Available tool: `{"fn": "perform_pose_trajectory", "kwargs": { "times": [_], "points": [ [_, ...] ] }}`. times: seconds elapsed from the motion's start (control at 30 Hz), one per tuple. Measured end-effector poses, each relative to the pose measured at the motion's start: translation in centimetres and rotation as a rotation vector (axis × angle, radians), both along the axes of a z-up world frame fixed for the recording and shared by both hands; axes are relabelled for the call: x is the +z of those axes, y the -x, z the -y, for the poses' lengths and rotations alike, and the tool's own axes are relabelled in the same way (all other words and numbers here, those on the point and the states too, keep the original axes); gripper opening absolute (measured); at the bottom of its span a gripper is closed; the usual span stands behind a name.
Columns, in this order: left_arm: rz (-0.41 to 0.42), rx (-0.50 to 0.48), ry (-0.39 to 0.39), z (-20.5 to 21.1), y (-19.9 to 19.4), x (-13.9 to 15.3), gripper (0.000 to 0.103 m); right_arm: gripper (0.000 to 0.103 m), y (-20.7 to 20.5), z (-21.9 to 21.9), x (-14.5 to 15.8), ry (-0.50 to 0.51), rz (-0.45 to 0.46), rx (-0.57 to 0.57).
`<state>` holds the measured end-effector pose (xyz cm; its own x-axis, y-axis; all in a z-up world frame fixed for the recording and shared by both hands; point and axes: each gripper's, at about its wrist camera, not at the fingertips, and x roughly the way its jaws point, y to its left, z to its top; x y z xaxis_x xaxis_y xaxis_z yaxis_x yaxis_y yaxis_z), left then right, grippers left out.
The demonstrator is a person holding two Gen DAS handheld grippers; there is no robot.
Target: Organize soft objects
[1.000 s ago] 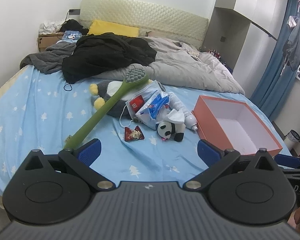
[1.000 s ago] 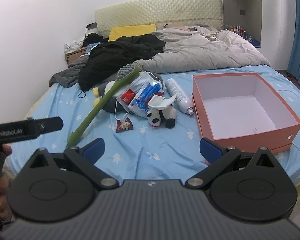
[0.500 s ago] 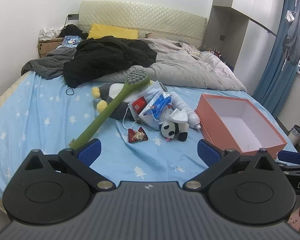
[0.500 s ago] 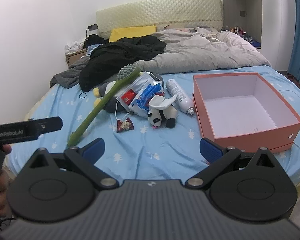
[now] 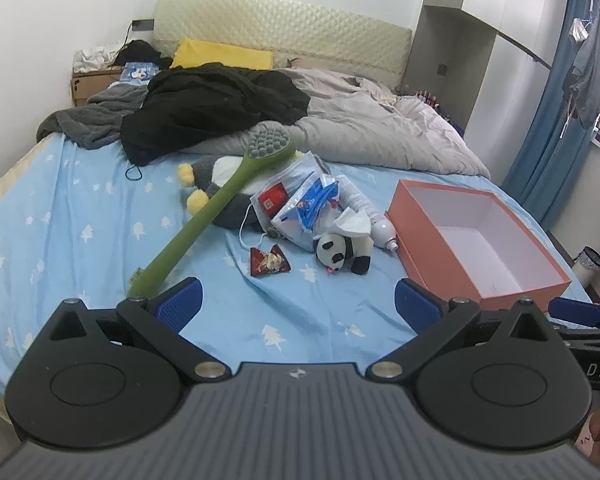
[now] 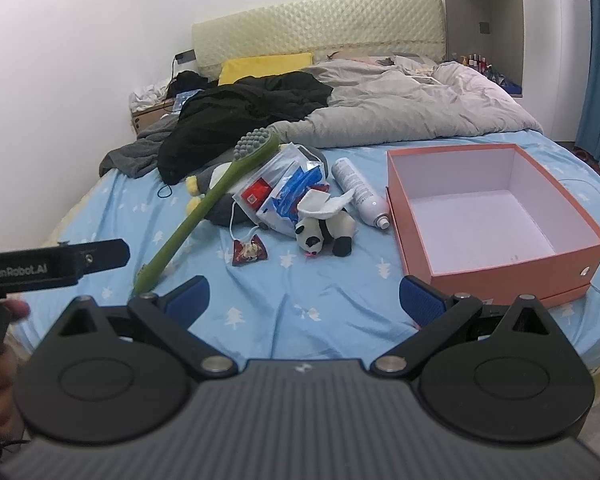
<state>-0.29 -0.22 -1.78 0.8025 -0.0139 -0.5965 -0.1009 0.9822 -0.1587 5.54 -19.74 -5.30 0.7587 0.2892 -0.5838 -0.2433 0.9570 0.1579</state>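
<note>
Blue-padded left gripper [image 5: 296, 304] is held wide open, empty; the panda plush [image 5: 342, 251] is seen ahead, slightly right. In the right view, the right gripper [image 6: 304, 298] is likewise spread, empty; the plush lies dead ahead, long axis crosswise, equally reachable.

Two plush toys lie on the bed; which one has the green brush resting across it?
The grey penguin plush with yellow feet: the green brush lies across it. The small panda plush lies clear of the brush, nearer the orange box.

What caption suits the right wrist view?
Open right gripper faces a bed with panda toy beside an empty orange box.
</note>
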Motion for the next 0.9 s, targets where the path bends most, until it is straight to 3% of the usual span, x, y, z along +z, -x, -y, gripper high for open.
{"fn": "perform_pose_trajectory", "kwargs": {
  "times": [0.47, 0.57, 0.9],
  "points": [
    [-0.041, 0.007, 0.058, -0.9, -1.5, -2.3, 0.103, 0.103, -1.3, -0.1, -1.4, 0.001, -0.038, 0.017],
    [-0.077, -0.005, 0.078, -1.0, -2.6, -3.7, 0.103, 0.103, -2.5, -0.4, -2.5, 0.006, -0.047, 0.039],
    [-0.082, -0.018, 0.068, -2.0, -7.6, -6.9, 0.103, 0.103, -6.6, -1.6, -5.0, 0.016, -0.066, 0.065]
  ]
}}
